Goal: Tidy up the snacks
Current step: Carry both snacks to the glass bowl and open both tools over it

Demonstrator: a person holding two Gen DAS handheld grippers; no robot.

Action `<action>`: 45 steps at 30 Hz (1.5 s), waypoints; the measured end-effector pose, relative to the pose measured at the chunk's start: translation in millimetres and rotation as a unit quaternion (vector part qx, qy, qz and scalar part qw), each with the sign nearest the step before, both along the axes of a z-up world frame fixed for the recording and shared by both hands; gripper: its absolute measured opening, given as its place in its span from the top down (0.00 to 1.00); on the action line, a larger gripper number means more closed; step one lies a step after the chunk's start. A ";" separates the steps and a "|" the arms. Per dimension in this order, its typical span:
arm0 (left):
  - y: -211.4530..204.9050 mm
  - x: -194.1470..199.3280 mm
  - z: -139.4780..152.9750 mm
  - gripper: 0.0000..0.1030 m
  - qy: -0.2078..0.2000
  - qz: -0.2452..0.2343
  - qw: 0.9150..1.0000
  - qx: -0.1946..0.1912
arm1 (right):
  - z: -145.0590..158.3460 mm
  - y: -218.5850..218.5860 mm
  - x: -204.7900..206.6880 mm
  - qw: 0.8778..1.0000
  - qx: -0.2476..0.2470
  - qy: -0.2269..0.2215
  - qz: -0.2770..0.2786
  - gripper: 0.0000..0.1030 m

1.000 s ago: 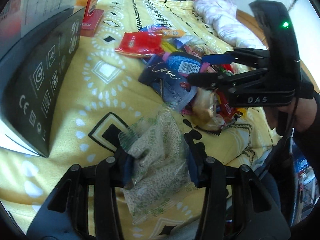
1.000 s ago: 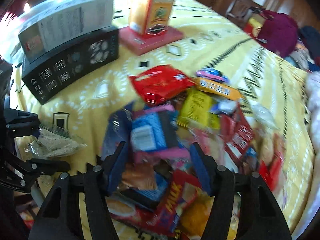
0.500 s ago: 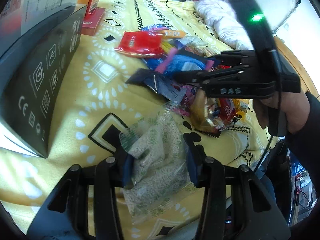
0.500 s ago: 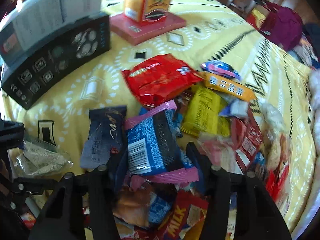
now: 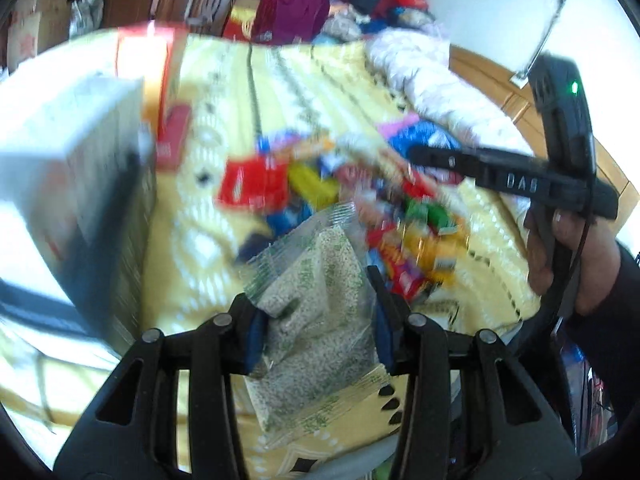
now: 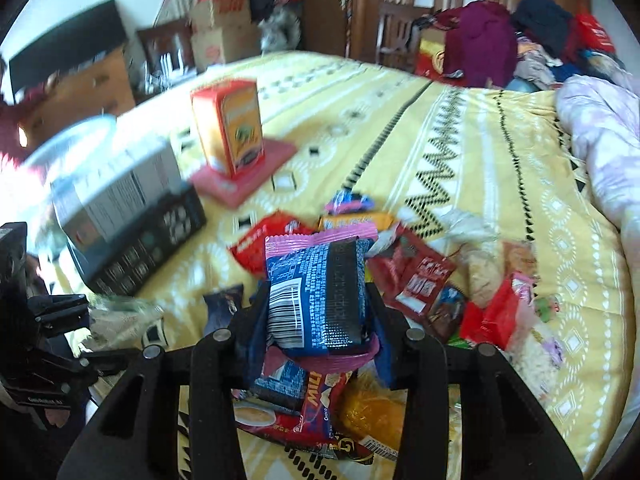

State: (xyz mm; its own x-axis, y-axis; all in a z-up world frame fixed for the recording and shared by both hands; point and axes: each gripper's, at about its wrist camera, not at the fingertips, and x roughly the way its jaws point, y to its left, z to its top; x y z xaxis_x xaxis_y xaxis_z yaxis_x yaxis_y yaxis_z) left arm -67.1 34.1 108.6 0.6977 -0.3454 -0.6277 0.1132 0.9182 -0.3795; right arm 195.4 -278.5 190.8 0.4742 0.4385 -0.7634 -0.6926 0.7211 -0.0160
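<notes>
Left gripper: pinching clear sesame-snack packet. Right gripper: jaws just closing, clamping blue biscuit packet above snack pile; lift both clear, grips firm.

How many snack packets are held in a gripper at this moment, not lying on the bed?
2. A clear seed packet sits between the left gripper fingers. A blue and pink packet sits in the right gripper, whose jaws have just been closing on it.

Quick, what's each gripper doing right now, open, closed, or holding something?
Left gripper: closed on the clear seed packet.
Right gripper: jaws just closed onto the blue snack packet.
</notes>
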 end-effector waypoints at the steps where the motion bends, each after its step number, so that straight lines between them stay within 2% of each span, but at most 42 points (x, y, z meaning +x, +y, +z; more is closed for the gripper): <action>1: 5.3 -0.8 12.8 0.57 -0.013 0.006 1.000 -0.001 | 8.6 -1.8 -1.1 1.000 0.012 -0.004 -0.005 0.55; 7: 54.6 -6.3 70.6 0.57 -0.054 0.066 0.996 0.010 | 57.8 14.8 -11.3 0.997 0.078 -0.019 0.002 0.55; 12: 129.8 -24.7 108.4 0.57 -0.081 0.154 0.984 0.028 | 91.5 70.7 -22.8 0.991 0.121 -0.018 0.045 0.55; 17: 222.9 -51.7 123.2 0.57 -0.076 0.256 0.963 0.029 | 115.7 152.4 -46.1 0.983 0.149 -0.003 0.108 0.55; 18: 244.7 -61.1 124.4 0.57 -0.070 0.280 0.957 0.030 | 118.1 165.6 -50.6 0.981 0.152 0.000 0.118 0.55; 22: 293.6 -87.6 112.3 0.56 -0.048 0.349 0.935 0.039 | 124.5 239.0 -75.0 0.971 0.167 0.029 0.171 0.55; 24: 306.7 -96.1 98.5 0.56 -0.031 0.371 0.927 0.041 | 121.2 274.5 -89.5 0.966 0.164 0.043 0.195 0.55; 28: 310.8 -95.7 77.7 0.56 0.003 0.382 0.923 0.054 | 102.9 332.8 -120.7 0.958 0.147 0.068 0.235 0.55; 32: 314.0 -98.2 69.7 0.56 0.015 0.384 0.921 0.062 | 79.5 373.4 -152.6 0.952 0.127 0.087 0.265 0.55; 37: 322.8 -101.4 72.0 0.55 0.015 0.386 0.920 0.063 | 55.4 392.0 -167.5 0.949 0.107 0.101 0.278 0.55; 45: 338.9 -114.0 67.8 0.54 0.016 0.390 0.919 0.048 | 50.0 397.1 -154.7 0.952 0.098 0.112 0.268 0.55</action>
